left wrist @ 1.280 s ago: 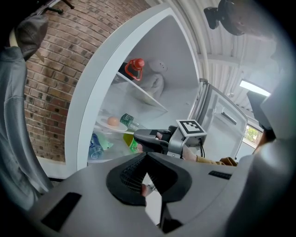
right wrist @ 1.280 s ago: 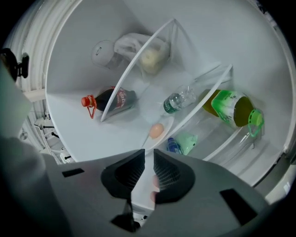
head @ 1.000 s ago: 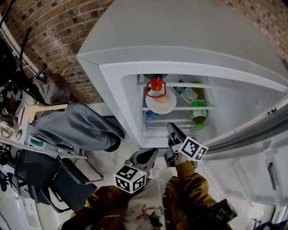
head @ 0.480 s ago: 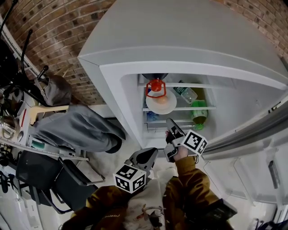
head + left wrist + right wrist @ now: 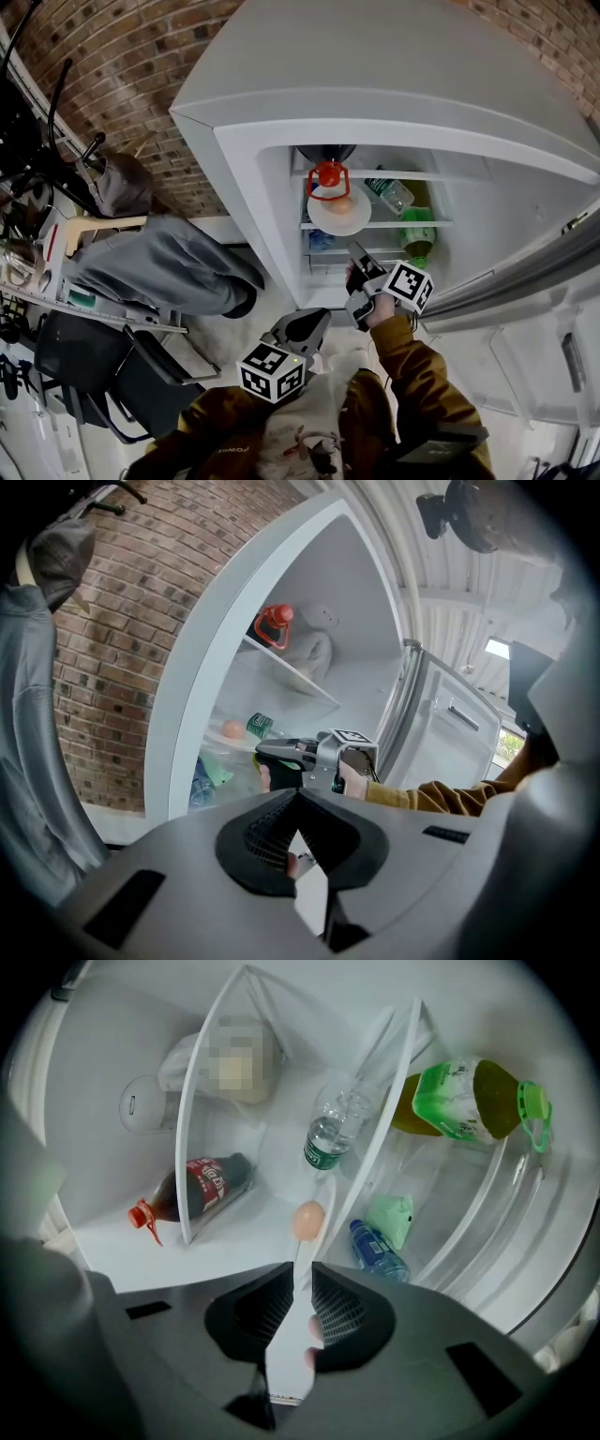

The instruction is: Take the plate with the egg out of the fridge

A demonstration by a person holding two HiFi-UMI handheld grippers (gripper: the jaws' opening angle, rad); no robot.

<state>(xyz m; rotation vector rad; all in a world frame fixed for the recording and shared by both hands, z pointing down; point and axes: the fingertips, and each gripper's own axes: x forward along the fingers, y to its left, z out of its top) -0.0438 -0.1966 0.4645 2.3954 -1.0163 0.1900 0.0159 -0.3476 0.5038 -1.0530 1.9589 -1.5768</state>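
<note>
The white plate (image 5: 336,214) with a pale egg (image 5: 307,1220) on it sits on a middle shelf of the open fridge (image 5: 253,141). In the right gripper view the plate shows edge-on, its rim (image 5: 314,1241) running down toward my jaws. My right gripper (image 5: 356,251) (image 5: 305,1269) reaches into the fridge just below the plate, jaws a narrow gap apart. Whether they touch the rim I cannot tell. My left gripper (image 5: 317,319) (image 5: 298,797) hangs back outside the fridge, shut and empty.
A red-capped cola bottle (image 5: 202,1185) lies on the shelf above the plate and a clear water bottle (image 5: 333,1129) lies beside the plate. A green bottle (image 5: 469,1101), a blue bottle (image 5: 375,1246) and a green packet (image 5: 389,1218) lie nearby. The fridge door (image 5: 525,281) stands open at the right. A grey garment (image 5: 159,267) is at the left.
My right gripper has moved up and forward into the fridge, closer to the plate. The left gripper has stayed where it was.
</note>
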